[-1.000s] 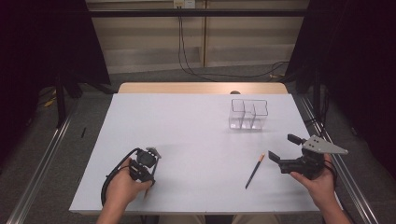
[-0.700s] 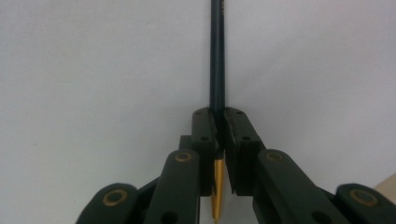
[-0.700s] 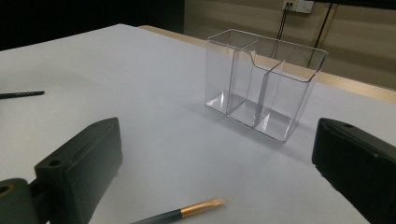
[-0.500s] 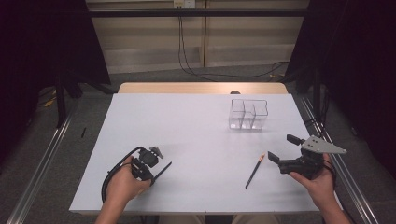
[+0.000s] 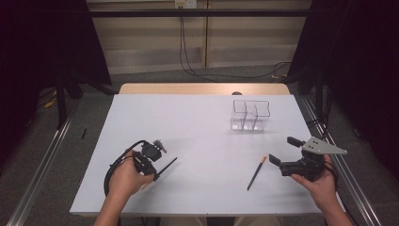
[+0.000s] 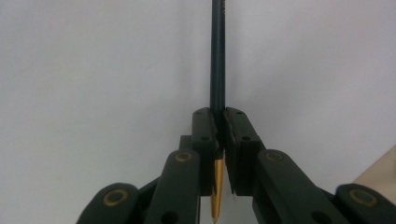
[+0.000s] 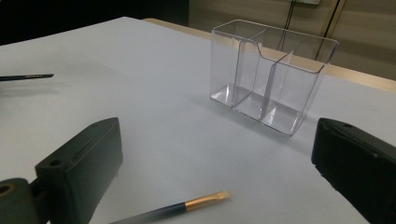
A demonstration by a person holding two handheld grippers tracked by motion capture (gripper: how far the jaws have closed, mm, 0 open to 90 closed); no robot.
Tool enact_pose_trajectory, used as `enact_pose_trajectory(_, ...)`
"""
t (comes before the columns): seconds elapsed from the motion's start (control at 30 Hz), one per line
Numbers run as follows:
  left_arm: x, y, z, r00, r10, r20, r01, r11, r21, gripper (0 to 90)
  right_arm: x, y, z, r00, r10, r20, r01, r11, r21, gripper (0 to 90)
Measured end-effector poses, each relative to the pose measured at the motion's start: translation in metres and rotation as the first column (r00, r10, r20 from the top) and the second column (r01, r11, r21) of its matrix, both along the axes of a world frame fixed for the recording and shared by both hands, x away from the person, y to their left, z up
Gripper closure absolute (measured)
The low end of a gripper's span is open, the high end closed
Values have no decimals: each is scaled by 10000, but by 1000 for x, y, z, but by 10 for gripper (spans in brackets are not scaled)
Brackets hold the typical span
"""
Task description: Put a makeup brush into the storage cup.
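Our left tool (image 6: 217, 135) is clamped tight on a dark pencil-like stick (image 6: 217, 56), its jaws having just finished closing around it. In the left gripper view the stick runs straight up between the pads and is cut off by the top edge, so we cannot see its far end; below the pads a gold, pointed tip (image 6: 215, 196) pokes down toward the frame's bottom edge. From the high view the same stick (image 5: 165, 167) juts out to the right of the left tool (image 5: 151, 165) over the white bench (image 5: 197, 122), with our left hand (image 5: 126, 178) covering much of the tool's body.

Our right tool (image 5: 282, 153) stands wide open with nothing between its jaws, hovering at the bench's right side in our right hand (image 5: 320, 181). Just to its left lies a second stick (image 5: 256, 172), flat on the bench and apart from the tool. In the right gripper view that stick (image 7: 187, 205) shows a gold band and a pale flat end, like a small brush, while its dark handle blurs out at the bottom edge.

Farther back stands a clear divided holder (image 5: 250, 115); its walls are transparent and faint, and we count three compartments in the right gripper view (image 7: 275, 74), all showing bare floors.
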State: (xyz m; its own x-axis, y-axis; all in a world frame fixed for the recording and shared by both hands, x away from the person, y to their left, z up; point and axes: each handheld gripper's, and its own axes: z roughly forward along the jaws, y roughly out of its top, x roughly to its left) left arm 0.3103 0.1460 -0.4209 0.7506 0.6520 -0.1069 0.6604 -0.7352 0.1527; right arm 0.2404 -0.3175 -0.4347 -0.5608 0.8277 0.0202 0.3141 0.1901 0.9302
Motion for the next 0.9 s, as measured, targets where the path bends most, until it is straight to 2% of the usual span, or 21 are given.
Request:
enact_pose_trajectory(0.17,4,-10,2,9997,-243,70,244,9995,-210,835,0,2,-1,10000,86,-31,-86,9999,-90,15)
enact_pose_trajectory(0.33,10,-22,5,9987,-474,160,480,9980,-399,835,1,4,-2,9998,153,-84,-153,9999,34,15)
enact_pose_trajectory(0.6,19,-40,14,9948,-997,205,1011,9912,-852,835,5,7,-3,9994,293,-205,-291,9995,113,15)
enact_pose_trajectory(0.67,21,-47,15,9927,-1181,249,1199,9879,-984,835,6,8,-2,9994,286,-214,-283,9995,137,15)
enact_pose_trajectory(0.9,25,-65,15,9838,-1786,163,1794,9788,-987,835,8,13,-2,9989,410,-237,-408,9991,104,15)
